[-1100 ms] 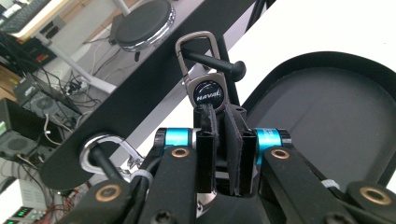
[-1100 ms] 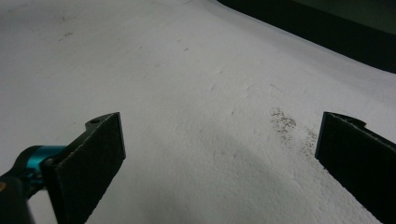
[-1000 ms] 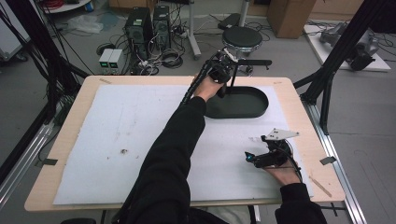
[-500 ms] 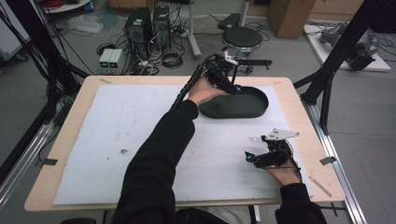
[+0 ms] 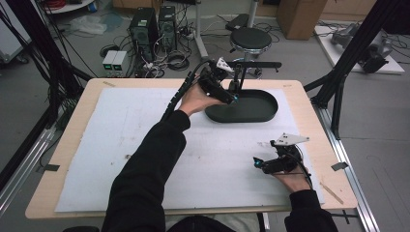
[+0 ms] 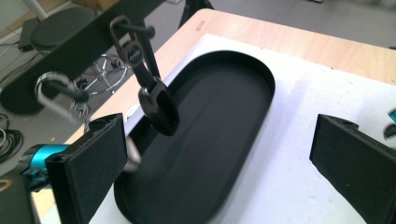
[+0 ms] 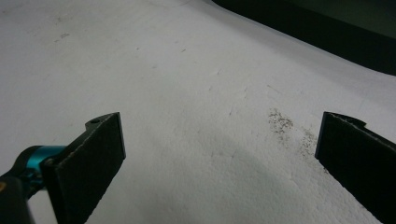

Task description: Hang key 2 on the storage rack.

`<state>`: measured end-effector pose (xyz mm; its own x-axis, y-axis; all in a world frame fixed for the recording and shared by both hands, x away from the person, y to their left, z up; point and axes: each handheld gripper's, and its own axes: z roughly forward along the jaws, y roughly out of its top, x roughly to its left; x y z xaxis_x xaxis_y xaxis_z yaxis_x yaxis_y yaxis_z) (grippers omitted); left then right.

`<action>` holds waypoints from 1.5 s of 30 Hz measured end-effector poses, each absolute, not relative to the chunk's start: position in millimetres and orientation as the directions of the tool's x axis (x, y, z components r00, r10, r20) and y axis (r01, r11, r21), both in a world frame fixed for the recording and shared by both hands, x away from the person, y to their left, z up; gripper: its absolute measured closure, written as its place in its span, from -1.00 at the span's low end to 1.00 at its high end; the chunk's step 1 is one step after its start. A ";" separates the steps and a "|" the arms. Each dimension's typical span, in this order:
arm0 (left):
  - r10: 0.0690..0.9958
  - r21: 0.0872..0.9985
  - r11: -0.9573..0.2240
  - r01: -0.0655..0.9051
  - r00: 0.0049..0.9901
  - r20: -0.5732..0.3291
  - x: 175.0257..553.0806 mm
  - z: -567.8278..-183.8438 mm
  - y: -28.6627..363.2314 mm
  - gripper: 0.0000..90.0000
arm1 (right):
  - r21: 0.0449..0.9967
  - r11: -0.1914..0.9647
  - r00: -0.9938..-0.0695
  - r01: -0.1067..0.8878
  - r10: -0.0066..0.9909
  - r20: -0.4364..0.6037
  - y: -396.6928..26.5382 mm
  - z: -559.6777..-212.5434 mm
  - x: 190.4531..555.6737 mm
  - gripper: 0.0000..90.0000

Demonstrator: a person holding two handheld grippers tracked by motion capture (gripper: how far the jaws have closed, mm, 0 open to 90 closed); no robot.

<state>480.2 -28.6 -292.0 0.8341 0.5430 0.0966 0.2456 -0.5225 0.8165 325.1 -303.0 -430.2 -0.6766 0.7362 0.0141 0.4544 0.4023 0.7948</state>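
Approach phase of a pick from a hanging rack. The left tool (image 5: 231,94) is held out over the far end of the bench (image 5: 72,159), its jaws spread wide with nothing between them, as the left gripper view shows. Just ahead of those jaws, a black key fob (image 6: 159,111) dangles by its clip from a peg on a dark horizontal bar (image 6: 84,44); it hangs above the near rim of the black oval tray (image 6: 243,70), which lies on the white mat (image 5: 121,130) covering the bench. A silver carabiner (image 6: 51,91) hangs from a second peg farther along the same bar, close to the left jaw, and a further pale object sits partly hidden behind that jaw; what it is cannot be told. The right tool (image 5: 266,163) rests low over the mat near the person's edge, well apart from the tray, jaws likewise spread and empty in the right gripper view. Judged step: reaching for the hanging fob, grasp not yet made. The next move would call for advancing the left tool until the fob sits between the jaws, closing on its body rather than on the clip, then lifting it clear of the peg, probably to set it in the tray beneath.
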 end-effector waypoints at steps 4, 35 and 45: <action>0.544 0.816 -0.522 0.246 0.834 0.096 473.9 -293.8 -17.1 -0.90 | 0.794 0.405 -0.678 0.453 0.735 0.011 -302.3 -430.3 325.1 -0.98; 0.616 0.820 -0.455 0.347 0.788 0.008 447.9 -330.4 79.5 -0.90 | 0.783 0.416 -0.679 0.462 0.734 0.010 -300.5 -432.5 326.5 -0.98; 0.644 0.816 -0.452 0.359 0.765 0.020 429.0 -337.6 113.9 -0.90 | 0.782 0.417 -0.679 0.463 0.734 0.012 -299.7 -432.6 326.0 -0.98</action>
